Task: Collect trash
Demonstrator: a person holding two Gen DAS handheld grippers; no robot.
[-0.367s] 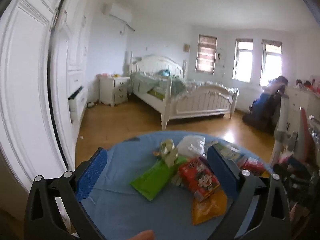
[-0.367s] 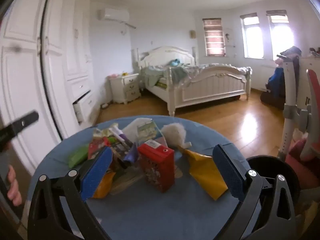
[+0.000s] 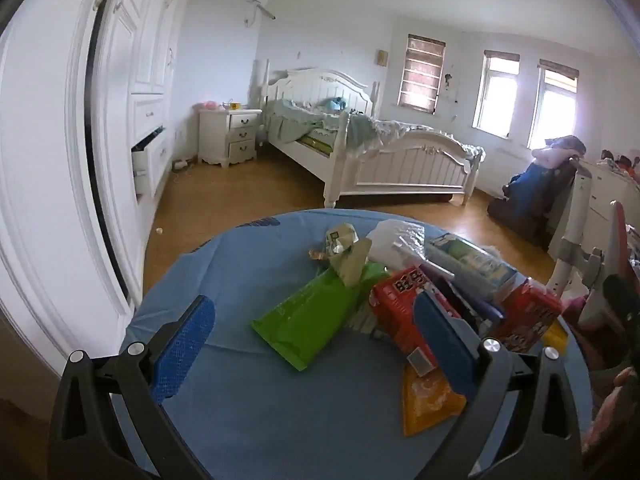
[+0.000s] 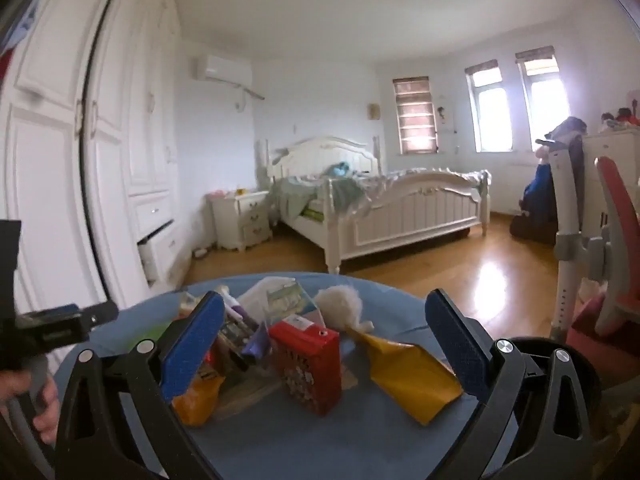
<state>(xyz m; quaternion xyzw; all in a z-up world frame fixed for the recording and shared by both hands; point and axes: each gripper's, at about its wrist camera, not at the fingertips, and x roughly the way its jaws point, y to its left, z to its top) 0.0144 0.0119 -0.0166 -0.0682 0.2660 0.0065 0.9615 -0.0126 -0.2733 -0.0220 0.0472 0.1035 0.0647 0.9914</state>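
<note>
A: Hovering over the round blue-clothed table (image 3: 248, 420): left gripper (image 3: 316, 336), blue pads spread wide, gripping nothing. Lying between the pads, nearer the right-hand one: flat lime-green plastic wrapper (image 3: 308, 320), long axis running from near-left up toward far-right, far end tucked under a crumpled pale-green carton (image 3: 348, 256).

B: Also spread wide and gripping nothing: right gripper (image 4: 326, 344). Standing upright between its pads, roughly centred: small red printed cardboard box (image 4: 310, 364). Lying just right of that box, near the right-hand pad: yellow foil pouch (image 4: 412, 376), long axis slanting from far-left to near-right. Sitting just behind the box: white fluffy tuft (image 4: 340, 308).

A: Crowding the left gripper's right-hand pad: red printed snack bag (image 3: 396, 312) and orange crinkled packet (image 3: 428, 404), overlapping, with more litter heaped beyond.

B: Showing at the table's right edge, under the right gripper: dark round rim, probably a bin (image 4: 560, 344), though not fully in view.

A: Judging by position: red box lying nearer the right gripper, green wrapper nearer the left. Likely next: closing straight across the box's narrow faces; for the wrapper, turning the pads square to its slanted axis first.
</note>
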